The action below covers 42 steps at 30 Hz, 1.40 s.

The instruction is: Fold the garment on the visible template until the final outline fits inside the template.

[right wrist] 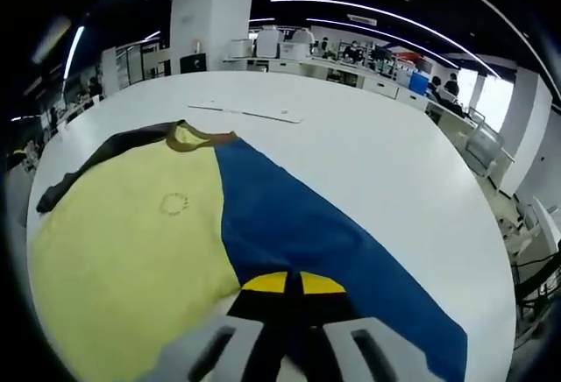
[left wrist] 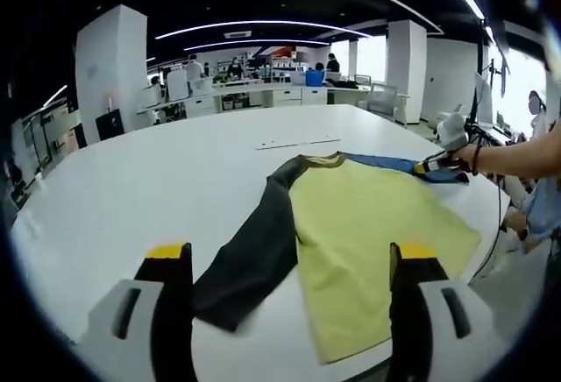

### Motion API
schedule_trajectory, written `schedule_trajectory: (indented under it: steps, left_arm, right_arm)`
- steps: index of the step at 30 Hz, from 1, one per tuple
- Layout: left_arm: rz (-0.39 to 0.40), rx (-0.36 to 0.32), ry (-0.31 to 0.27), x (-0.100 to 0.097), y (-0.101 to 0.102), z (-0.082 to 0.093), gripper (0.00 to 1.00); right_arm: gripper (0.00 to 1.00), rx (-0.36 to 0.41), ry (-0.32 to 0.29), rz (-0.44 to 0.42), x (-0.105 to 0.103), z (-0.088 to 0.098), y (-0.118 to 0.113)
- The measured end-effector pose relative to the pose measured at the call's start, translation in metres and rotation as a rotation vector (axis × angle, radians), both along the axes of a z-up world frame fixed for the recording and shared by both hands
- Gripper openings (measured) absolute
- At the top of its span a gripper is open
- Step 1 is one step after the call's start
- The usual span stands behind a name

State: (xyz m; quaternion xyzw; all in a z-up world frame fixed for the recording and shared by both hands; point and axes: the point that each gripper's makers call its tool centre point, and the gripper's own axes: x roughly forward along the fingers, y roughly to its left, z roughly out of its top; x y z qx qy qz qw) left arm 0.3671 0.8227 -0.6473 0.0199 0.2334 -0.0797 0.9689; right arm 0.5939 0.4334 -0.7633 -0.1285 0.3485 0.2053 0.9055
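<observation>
The garment [left wrist: 368, 224] lies flat on the white counter [left wrist: 175, 180], yellow body in the middle, its dark sleeve [left wrist: 250, 259] trailing toward the left tongs [left wrist: 294, 264] and its blue sleeve [right wrist: 324, 242] running out the opposite way. The right tongs [right wrist: 294, 284] sit at the blue sleeve, jaws closed together on the blue cloth (the pinch itself is partly hidden under the tips). The left tongs hang wide open above the counter, holding nothing, with the dark sleeve between its jaws and nearest to it. No template outline can be made out.
</observation>
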Motion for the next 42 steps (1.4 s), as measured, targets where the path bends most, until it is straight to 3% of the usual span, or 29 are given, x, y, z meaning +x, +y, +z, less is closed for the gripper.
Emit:
schedule_trajectory:
  steps: [7, 19, 28, 35, 42]
  left_arm:
    - [0.000, 0.004, 0.005, -0.001, 0.001, -0.001, 0.91]
    - [-0.019, 0.009, 0.018, -0.003, -0.003, -0.003, 0.94]
    - [-0.034, 0.014, 0.023, -0.006, -0.007, -0.003, 0.94]
    - [-0.034, 0.016, 0.018, -0.007, -0.007, -0.002, 0.93]
    - [-0.032, 0.012, 0.020, -0.007, -0.008, -0.003, 0.92]
  right_arm:
    - [0.00, 0.010, 0.012, -0.012, 0.001, -0.001, -0.002]
    - [0.39, 0.145, 0.040, -0.122, -0.009, 0.024, -0.027]
    - [0.42, 0.146, 0.032, -0.216, -0.017, 0.043, -0.071]
    - [0.41, 0.107, 0.044, -0.318, -0.025, 0.043, -0.112]
    - [0.41, 0.067, 0.098, -0.452, -0.045, 0.033, -0.151]
